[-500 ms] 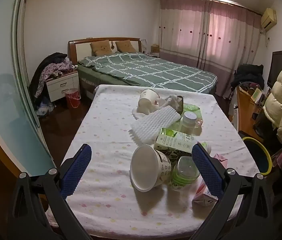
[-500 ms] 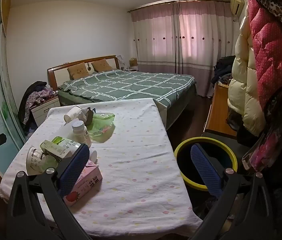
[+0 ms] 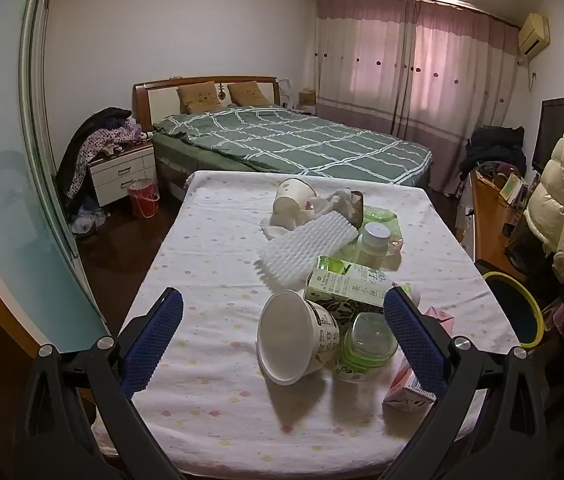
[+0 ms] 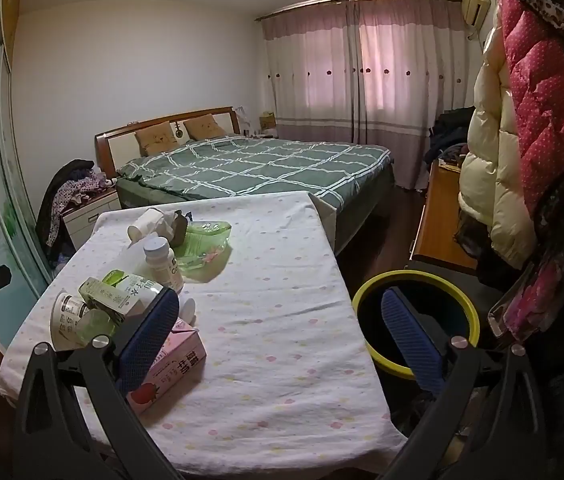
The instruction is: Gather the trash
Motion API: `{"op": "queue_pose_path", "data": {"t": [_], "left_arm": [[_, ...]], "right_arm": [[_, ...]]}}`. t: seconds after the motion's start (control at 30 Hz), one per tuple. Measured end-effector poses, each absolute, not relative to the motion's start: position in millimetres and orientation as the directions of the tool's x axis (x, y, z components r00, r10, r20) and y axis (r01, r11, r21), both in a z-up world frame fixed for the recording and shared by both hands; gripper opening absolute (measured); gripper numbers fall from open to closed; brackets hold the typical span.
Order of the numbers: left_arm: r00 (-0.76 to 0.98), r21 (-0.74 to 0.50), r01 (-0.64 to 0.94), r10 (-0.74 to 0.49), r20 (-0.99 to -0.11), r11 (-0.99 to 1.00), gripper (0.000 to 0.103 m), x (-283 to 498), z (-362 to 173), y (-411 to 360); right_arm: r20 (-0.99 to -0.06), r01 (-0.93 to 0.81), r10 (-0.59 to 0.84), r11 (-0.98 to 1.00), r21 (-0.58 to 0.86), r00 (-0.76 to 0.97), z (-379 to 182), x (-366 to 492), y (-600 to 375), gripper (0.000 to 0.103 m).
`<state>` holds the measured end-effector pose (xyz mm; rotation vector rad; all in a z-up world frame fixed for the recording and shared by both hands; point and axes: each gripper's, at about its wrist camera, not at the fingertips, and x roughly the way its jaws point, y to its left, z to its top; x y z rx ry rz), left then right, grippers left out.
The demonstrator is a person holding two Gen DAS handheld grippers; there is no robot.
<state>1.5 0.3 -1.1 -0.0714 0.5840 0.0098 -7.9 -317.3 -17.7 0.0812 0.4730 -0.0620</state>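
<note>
Tongs: left tongs [image 3: 282,324] and right tongs [image 4: 280,328] both gape wide, empty. Nothing has shifted since half a second ago; the trash pile [image 3: 333,280] on the bench [image 4: 282,280] is untouched, the bin [image 4: 415,322] waiting.

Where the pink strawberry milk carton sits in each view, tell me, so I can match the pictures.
Left wrist view: the pink milk carton lies at lower right, partly hidden behind the left claw's right finger.
Right wrist view: the same carton is at lower left, just behind the right claw's left finger.
Shared landmark: the yellow-rimmed bin beside the table.
</note>
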Motion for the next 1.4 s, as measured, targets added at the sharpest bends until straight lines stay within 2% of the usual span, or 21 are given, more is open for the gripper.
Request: {"op": "queue_pose_path", "data": {"t": [1.4], "left_arm": [[0.826,-0.045,-0.007,-0.019,-0.564,0.999,0.099,5.8,-9.8,-10.4]], "right_arm": [[-0.479,0.081,-0.038,0.994,0.07,0.877,-23.5,2.9,-318.0,0.097]]}}
